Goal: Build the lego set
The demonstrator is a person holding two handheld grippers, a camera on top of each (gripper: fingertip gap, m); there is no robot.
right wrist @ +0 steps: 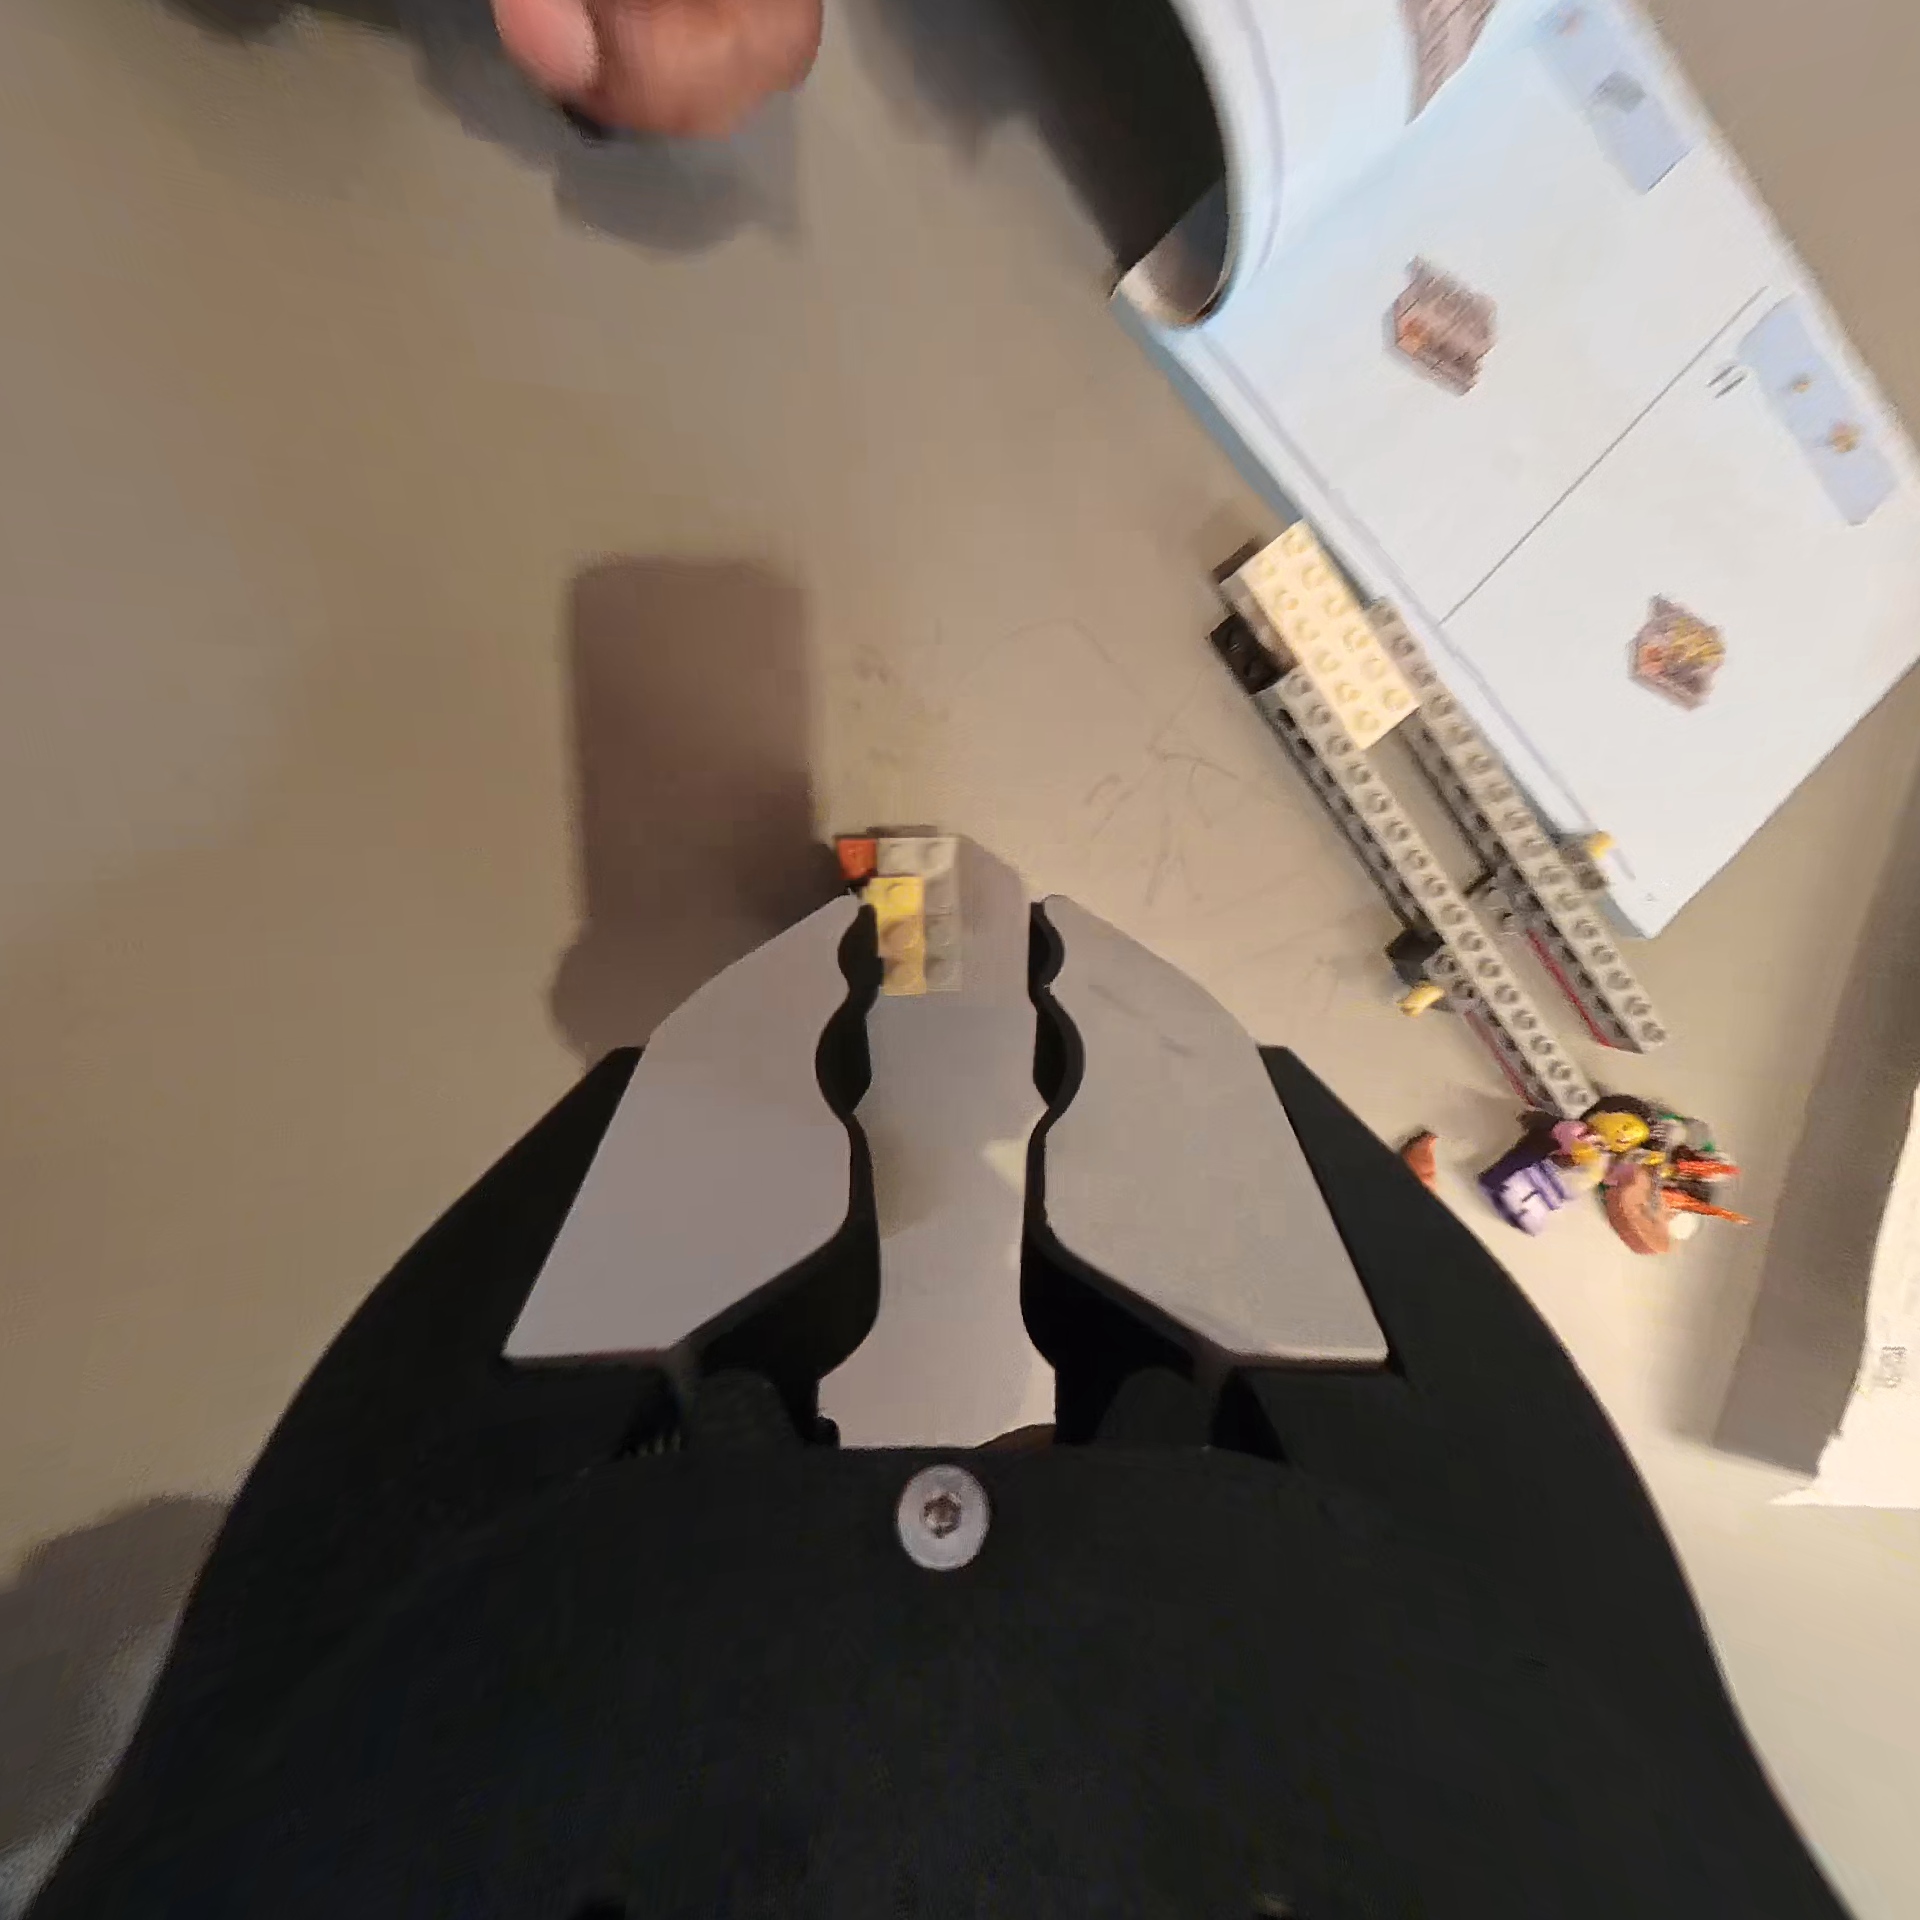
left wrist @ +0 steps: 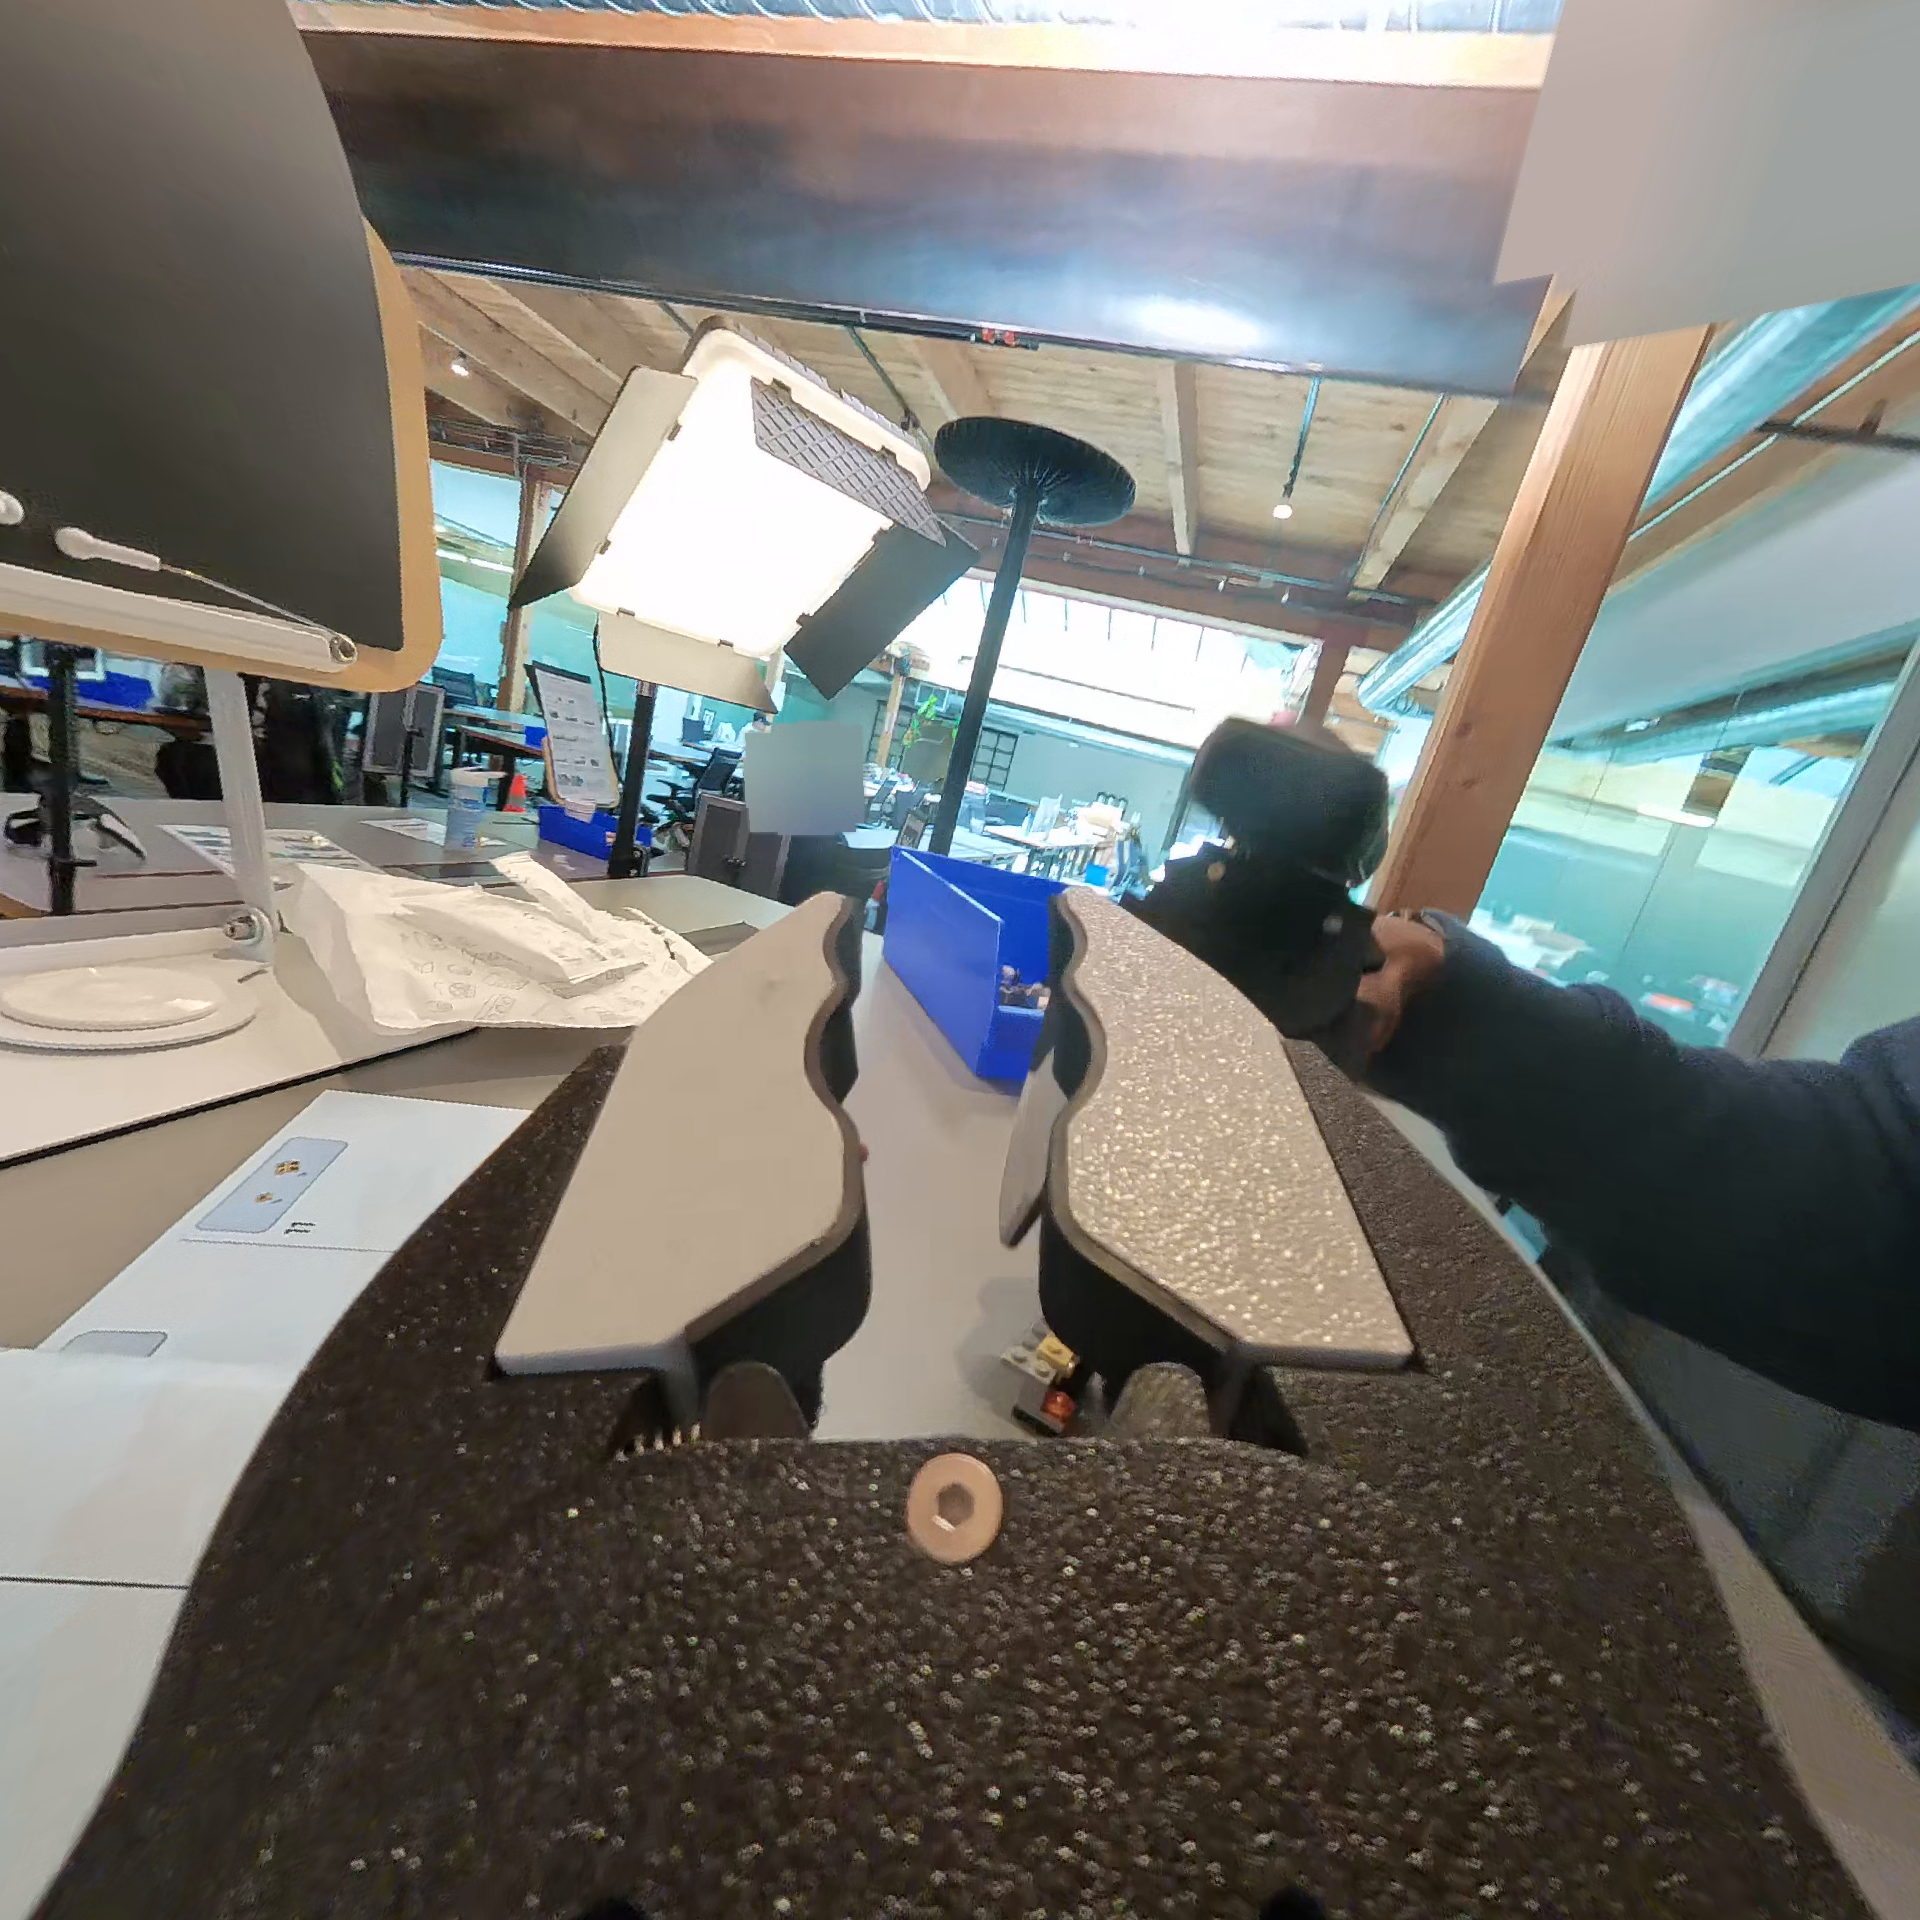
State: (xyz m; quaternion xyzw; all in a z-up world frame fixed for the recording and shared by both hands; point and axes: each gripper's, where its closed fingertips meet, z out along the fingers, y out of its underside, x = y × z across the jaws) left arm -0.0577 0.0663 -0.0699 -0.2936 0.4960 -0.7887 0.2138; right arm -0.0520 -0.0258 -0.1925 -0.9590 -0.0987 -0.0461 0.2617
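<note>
both grippers stood open and bare when i looked. left gripper (left wrist: 956,935) faced a blue plastic bin (left wrist: 951,966); right gripper (right wrist: 940,914) hung over a small grey-and-yellow brick cluster (right wrist: 914,925) on the beige table (right wrist: 312,623), its left fingertip (right wrist: 831,920) looking close enough to nudge the cluster aside.

We see a matt, smooth worktop (right wrist: 312,520), faintly scratched near the small brick assembly (right wrist: 914,914) of glossy plastic in grey, yellow and orange. The long studded grey beam build (right wrist: 1455,831) looks like the same hard plastic. The left gripper (left wrist: 956,935) has smooth grey fingers (left wrist: 727,1091) (one catches the light and shows a pebbled grain) set in a rough, speckled black body. The blue bin (left wrist: 945,966) is shiny plastic, the crumpled bag (left wrist: 468,945) thin printed paper, the booklet (right wrist: 1558,468) smooth paper, the post (left wrist: 1507,644) bare wood.
</note>
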